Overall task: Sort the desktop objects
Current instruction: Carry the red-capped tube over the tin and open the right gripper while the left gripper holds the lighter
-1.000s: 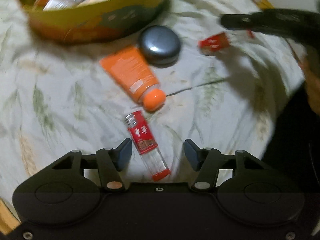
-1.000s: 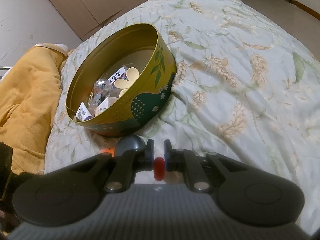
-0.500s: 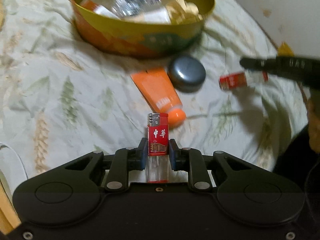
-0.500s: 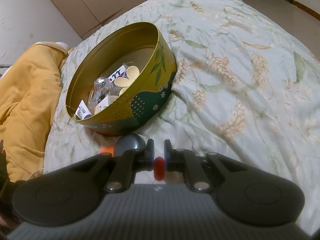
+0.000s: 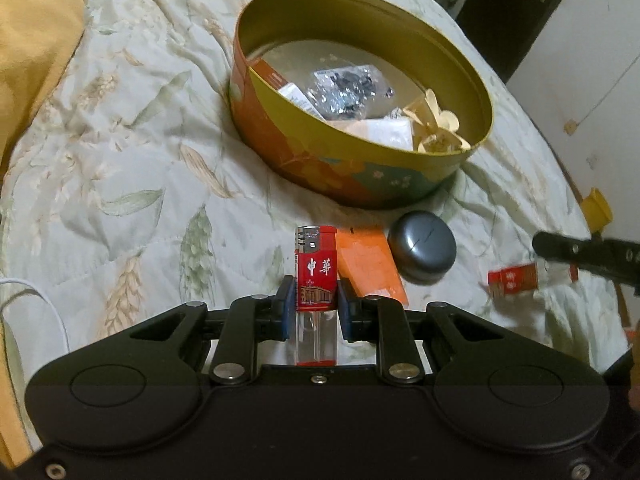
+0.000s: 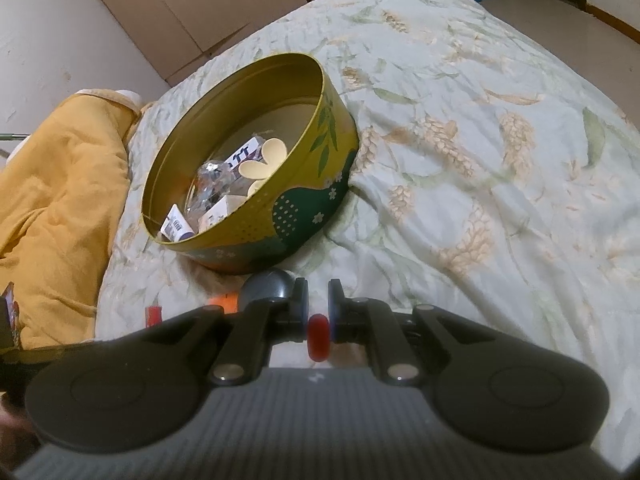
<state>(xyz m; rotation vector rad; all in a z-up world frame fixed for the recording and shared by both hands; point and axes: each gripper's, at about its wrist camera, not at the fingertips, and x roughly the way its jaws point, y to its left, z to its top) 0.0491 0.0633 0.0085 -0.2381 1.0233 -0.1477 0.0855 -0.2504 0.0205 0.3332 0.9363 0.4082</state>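
Note:
My left gripper (image 5: 315, 300) is shut on a red lighter (image 5: 315, 276) with a clear body, held upright above the bedspread. Beyond it lie an orange tube (image 5: 370, 266) and a grey round case (image 5: 422, 246), in front of a round yellow tin (image 5: 360, 168) holding several small items. My right gripper (image 6: 318, 300) is shut on a second red lighter (image 6: 319, 336), seen end-on; it shows in the left wrist view (image 5: 514, 280) at the right, under the right gripper's finger (image 5: 580, 254). The tin (image 6: 304, 216) stands ahead of the right gripper.
A floral bedspread (image 6: 480, 160) covers the bed. A yellow blanket (image 6: 56, 208) lies bunched to the left of the tin. A white cable (image 5: 36, 300) runs at the left edge. Wooden cupboards (image 6: 192, 4) stand behind the bed.
My left gripper closed on the lighter that lay on the bedspread and lifted it upright, swinging toward the tin. The right gripper has stayed nearly still with its lighter.

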